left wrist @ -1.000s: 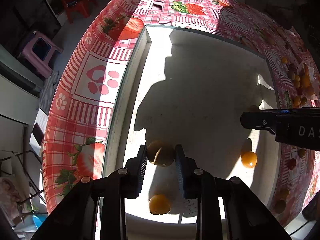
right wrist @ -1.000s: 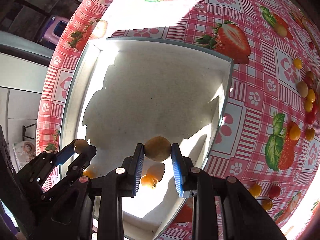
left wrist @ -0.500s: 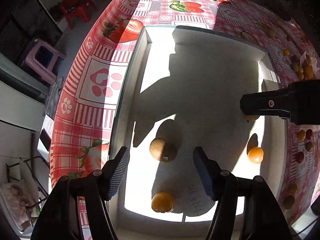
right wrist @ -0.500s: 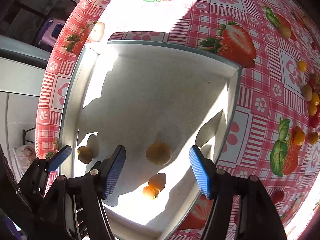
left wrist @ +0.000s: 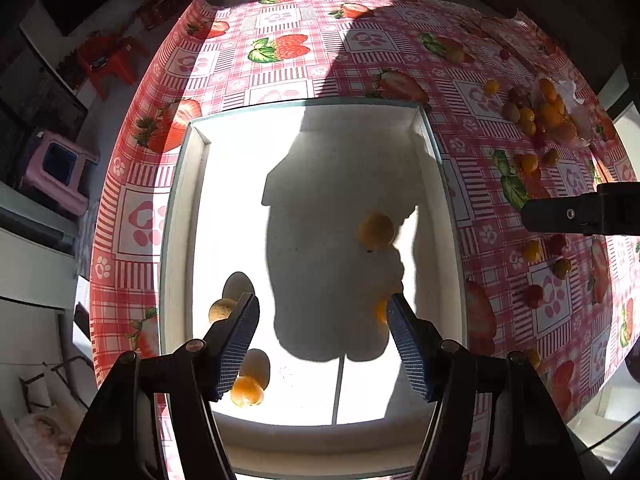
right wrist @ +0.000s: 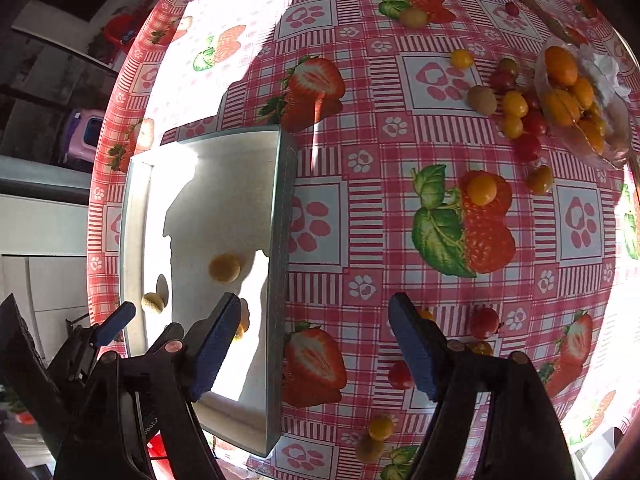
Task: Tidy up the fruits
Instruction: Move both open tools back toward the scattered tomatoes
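1. The right claw (right wrist: 314, 344) is held wide and empty above the bench (right wrist: 360, 128).
2. Loose fruits (right wrist: 514, 104) are seen ahead and rightward of it; a red one (right wrist: 485, 322) lies nearest, just right.
3. The left claw (left wrist: 322, 342), wide and empty, is kept over the tray (left wrist: 176, 216), farther off.

Tray (right wrist: 280, 216) sat on the counter (right wrist: 400, 240), left of the loose fruit. Four fruits lay in the tray: one (left wrist: 376, 230) toward its right wall, one (left wrist: 221, 309) by its left wall, two nearer the front. A bag of fruit (right wrist: 576, 92) lay far right, with scattered fruit (right wrist: 482, 189) between it and the tray.
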`<move>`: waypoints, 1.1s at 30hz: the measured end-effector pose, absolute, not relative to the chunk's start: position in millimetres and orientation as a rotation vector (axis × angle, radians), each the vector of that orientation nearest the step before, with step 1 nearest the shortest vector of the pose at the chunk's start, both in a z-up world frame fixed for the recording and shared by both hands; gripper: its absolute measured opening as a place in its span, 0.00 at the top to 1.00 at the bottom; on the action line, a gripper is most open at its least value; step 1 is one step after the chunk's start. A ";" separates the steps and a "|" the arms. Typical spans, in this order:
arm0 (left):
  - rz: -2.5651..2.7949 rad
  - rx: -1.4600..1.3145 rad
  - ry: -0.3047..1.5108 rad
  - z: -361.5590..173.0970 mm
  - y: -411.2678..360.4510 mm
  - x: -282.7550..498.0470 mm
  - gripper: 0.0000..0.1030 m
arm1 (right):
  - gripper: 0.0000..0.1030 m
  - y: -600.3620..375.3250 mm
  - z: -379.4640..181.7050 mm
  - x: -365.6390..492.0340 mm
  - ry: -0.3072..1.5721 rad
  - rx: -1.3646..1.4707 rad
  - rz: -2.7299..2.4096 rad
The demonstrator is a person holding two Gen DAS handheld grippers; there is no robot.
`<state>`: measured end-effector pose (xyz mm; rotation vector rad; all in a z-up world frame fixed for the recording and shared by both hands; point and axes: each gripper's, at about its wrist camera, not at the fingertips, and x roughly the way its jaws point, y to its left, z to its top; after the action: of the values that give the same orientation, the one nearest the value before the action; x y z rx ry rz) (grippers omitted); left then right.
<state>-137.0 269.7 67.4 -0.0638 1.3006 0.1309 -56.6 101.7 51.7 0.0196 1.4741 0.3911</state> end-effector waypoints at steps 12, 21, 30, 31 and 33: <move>-0.090 0.025 1.288 73.0 167.3 -100.1 0.35 | 0.23 -32.7 36.6 -57.8 1.478 0.080 0.135; -0.082 0.028 1.380 33.1 129.9 -78.8 0.35 | 0.23 -52.6 37.7 -29.7 1.456 0.028 0.164; -0.055 -0.001 1.415 13.1 118.0 -67.1 0.35 | 0.26 -35.8 19.7 17.7 1.434 -0.058 0.248; -0.049 0.006 1.420 11.1 116.5 -66.3 0.35 | 0.28 -34.1 17.8 22.2 1.431 -0.068 0.252; -0.040 0.017 1.408 10.5 113.9 -65.9 0.35 | 0.32 -29.6 13.9 31.6 1.425 -0.081 0.262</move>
<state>-65.9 113.9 10.5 0.0169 1.4076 -0.0397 31.6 -29.6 13.9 -0.0811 1.4252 0.2623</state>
